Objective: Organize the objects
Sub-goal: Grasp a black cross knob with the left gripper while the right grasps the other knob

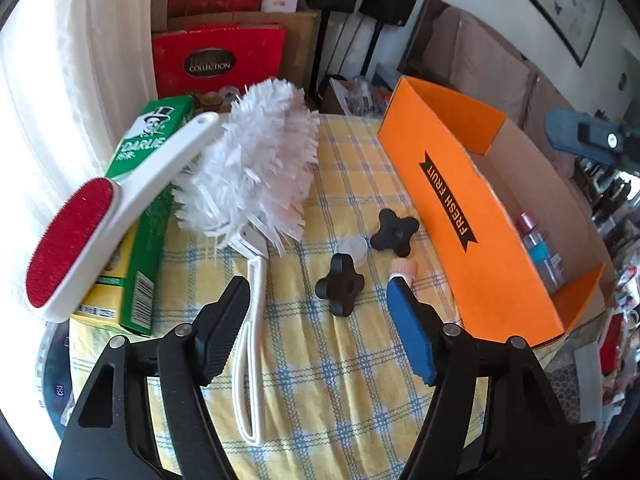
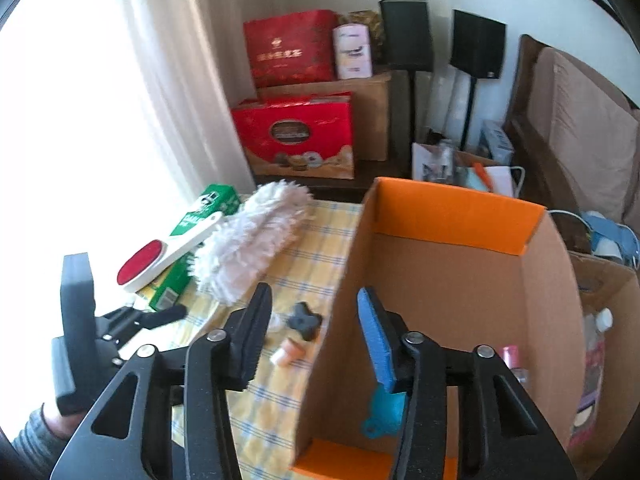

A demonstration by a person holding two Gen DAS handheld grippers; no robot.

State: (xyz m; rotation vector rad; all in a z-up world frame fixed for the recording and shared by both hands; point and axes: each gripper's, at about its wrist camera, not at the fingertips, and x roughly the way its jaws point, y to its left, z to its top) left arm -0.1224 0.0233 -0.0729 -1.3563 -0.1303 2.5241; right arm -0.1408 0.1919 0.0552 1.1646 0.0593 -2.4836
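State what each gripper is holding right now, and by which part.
Nothing is held. The left gripper is open above the tablecloth near the duster's handle; the right gripper is open and empty over the orange box.

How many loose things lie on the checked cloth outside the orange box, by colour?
Black knobs: 2
White items: 3 (duster, lint brush, small cap)
Green carton: 1
Yellow box: 1
Pink stopper: 1
Total: 8

our two hand-held grippers, black frames with unlike pads

each of our grippers, left gripper [image 1: 318, 314] and right gripper [image 2: 312, 330], has black linkage arms with silver pivot screws, one ribbed black pad and one ribbed blue pad; a grey knit sleeve [image 2: 34, 436] shows by the left one.
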